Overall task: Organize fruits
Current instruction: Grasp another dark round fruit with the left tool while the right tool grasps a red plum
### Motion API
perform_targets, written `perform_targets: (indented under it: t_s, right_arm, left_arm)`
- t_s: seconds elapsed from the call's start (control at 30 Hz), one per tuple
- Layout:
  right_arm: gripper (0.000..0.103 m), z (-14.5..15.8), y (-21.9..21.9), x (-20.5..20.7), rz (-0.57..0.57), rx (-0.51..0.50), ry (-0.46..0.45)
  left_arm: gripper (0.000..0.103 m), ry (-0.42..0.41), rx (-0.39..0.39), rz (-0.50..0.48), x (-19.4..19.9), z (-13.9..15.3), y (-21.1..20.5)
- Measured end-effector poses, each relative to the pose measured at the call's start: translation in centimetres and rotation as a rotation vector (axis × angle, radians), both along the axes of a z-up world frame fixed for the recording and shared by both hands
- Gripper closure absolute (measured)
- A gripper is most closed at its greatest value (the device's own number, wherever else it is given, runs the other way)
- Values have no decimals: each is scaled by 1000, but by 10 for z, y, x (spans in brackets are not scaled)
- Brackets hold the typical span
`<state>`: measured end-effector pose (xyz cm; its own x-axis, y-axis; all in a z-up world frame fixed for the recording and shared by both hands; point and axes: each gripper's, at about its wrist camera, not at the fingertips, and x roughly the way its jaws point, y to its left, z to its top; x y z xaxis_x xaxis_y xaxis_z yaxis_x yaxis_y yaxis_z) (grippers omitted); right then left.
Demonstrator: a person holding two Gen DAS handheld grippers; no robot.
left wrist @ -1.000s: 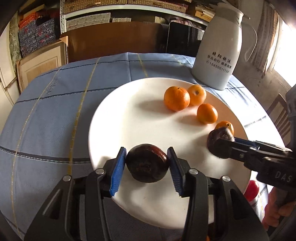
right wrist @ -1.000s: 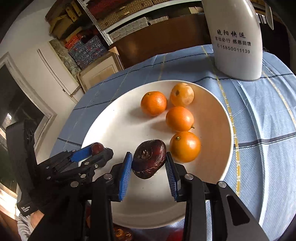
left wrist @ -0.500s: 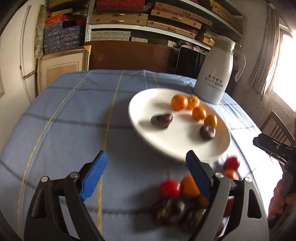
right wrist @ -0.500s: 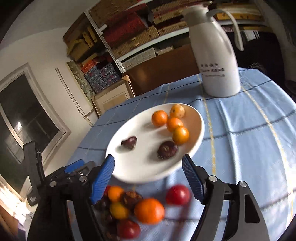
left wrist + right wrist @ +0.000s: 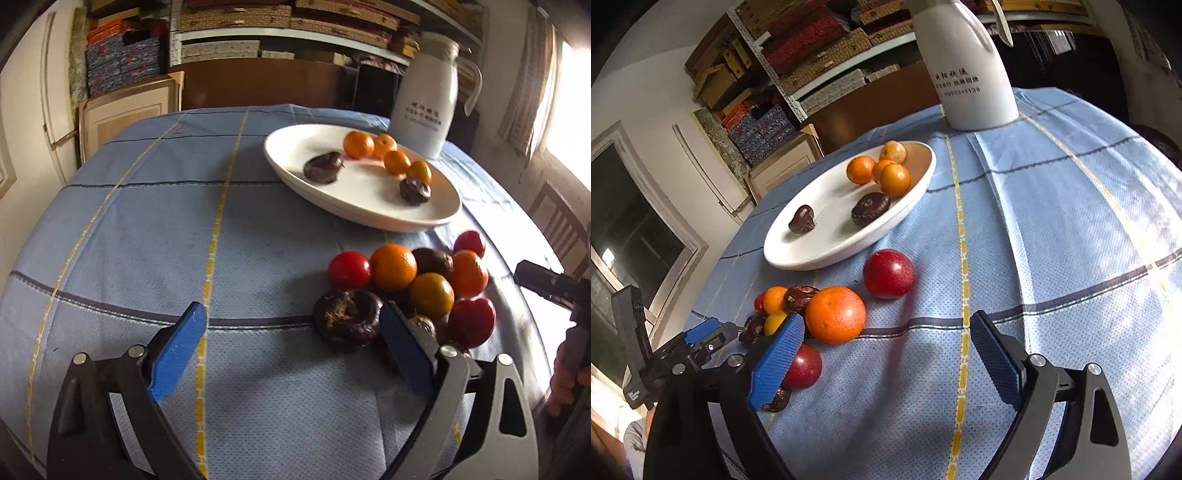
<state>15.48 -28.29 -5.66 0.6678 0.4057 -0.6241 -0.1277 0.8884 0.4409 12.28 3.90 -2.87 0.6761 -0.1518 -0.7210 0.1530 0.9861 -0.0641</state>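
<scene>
- Currently, left wrist view: left gripper (image 5: 291, 345) is spread wide and holds nothing, hovering over the blue tablecloth (image 5: 147, 229) on the near side of the white plate (image 5: 369, 218).
- Loose fruit pile (image 5: 410, 288) sits between that plate and the gripper; the dark brown fruit (image 5: 348, 318) at the pile's near edge is just beside the right blue pad, not clamped.
- Pile: red, orange and dark round fruits, touching each other.
- On the plate: four small oranges (image 5: 386, 155) in a row plus two dark fruits (image 5: 369, 177).
- White jug (image 5: 424, 110) stands behind the plate.
- Right wrist view: right gripper (image 5: 886, 354) is also wide apart and empty, near side of the white plate (image 5: 798, 258).
- Big orange (image 5: 835, 314) lies just beside its left pad; a red fruit (image 5: 889, 273) lies between orange and plate, apart from both.
- Left gripper (image 5: 701, 336) shows beside the pile, far from the jug.
</scene>
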Motion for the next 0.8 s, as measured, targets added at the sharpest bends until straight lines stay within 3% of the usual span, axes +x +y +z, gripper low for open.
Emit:
perform_targets:
  t_s: [0.23,0.3,0.4,0.43,0.5,0.6,0.7,0.8]
  right_arm:
    - [11,0,4,-3,11,-13,-12]
    - [11,-1,5,-3,14,-22,-13]
    - [11,0,5,-4,14,-18,-20]
    - [11,1,5,-5,16,-17,-26]
    - [11,3,9,-7,34,-26,-47]
    - [11,4,25,-9,103,-53,-65]
    - [20,4,37,-8,167,-44,-53]
    - [34,-3,40,1,181,-2,1]
  left_arm:
    - [4,76,49,-16,20,-11,-11]
    - [4,68,63,-3,21,-11,-9]
    - [4,20,155,89,16,-7,4]
    - [4,17,145,112,15,-6,12]
    - [4,30,112,109,16,-7,17]
    - [4,58,169,76,20,-12,6]
    - [4,72,203,53,22,-14,0]
    - [4,92,156,52,25,-15,6]
